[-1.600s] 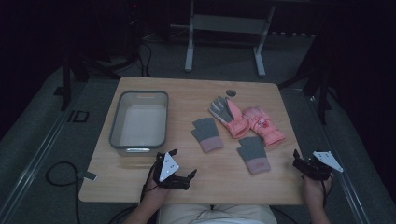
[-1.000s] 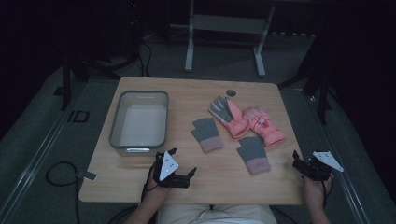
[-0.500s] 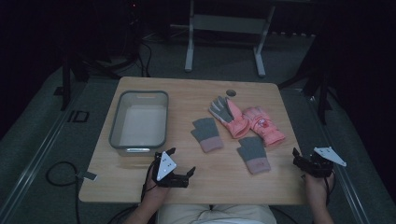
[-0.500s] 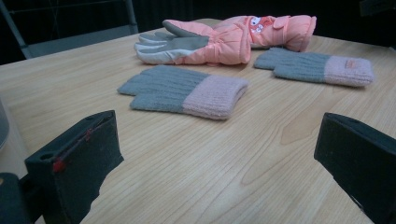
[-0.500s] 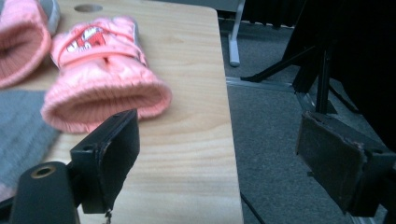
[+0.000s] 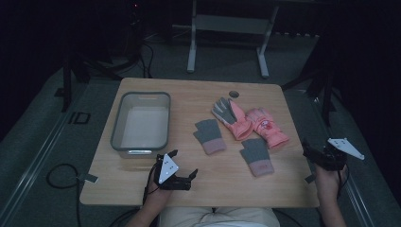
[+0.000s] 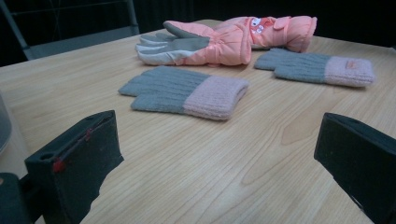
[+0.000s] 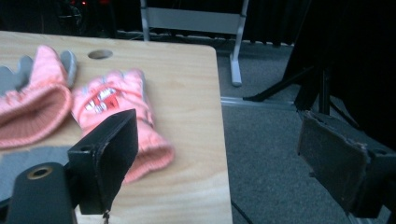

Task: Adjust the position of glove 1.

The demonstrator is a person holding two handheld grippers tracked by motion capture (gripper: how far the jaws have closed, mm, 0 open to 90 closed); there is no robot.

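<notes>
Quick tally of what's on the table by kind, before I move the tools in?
Pink padded gloves: 2
Grey knit gloves with pink cuffs: 2
Grey plastic bin: 1
Total: 5

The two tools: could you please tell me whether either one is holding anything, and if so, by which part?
Nothing is held. The left tool and the right tool are both open, with the gloves lying untouched on the table.
</notes>
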